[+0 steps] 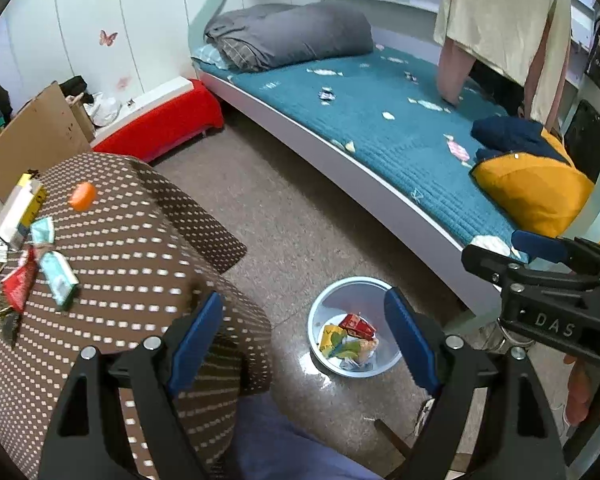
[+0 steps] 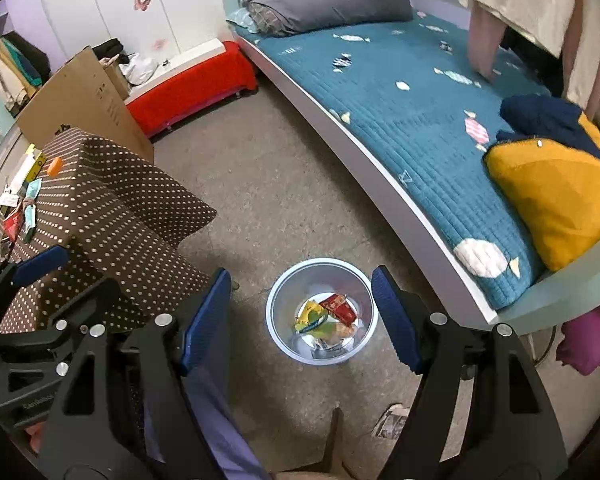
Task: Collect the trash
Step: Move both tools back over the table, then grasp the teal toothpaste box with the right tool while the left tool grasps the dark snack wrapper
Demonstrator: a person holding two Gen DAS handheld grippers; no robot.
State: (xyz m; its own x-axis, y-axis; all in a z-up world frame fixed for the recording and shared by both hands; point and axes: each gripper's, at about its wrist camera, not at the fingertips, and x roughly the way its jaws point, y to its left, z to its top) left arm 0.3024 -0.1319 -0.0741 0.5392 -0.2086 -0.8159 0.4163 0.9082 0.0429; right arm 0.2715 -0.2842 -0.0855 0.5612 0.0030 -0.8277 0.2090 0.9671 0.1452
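Both tongs, the left gripper (image 1: 304, 338) and right gripper (image 2: 302, 316), are held wide open and empty above the bin (image 2: 278, 300), where wrappers (image 2: 328, 314) are seen.

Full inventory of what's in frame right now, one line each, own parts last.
bin: one, pale blue, on the floor beside the bed; red, yellow and green wrappers inside
wrappers on table: several, teal, red and white, at the table's left edge
orange piece: one, on the table
tablecloth: one, brown with white dots
cardboard box: one, brown, behind the table
red bench: one, by the wall
bed cover: one, teal, candy pattern
grey duvet: one, folded at the far end of the bed
cushion: one, yellow and navy, on the bed
left tongs: black, blue pads, open, empty, above the bin
right tongs: same, open, empty
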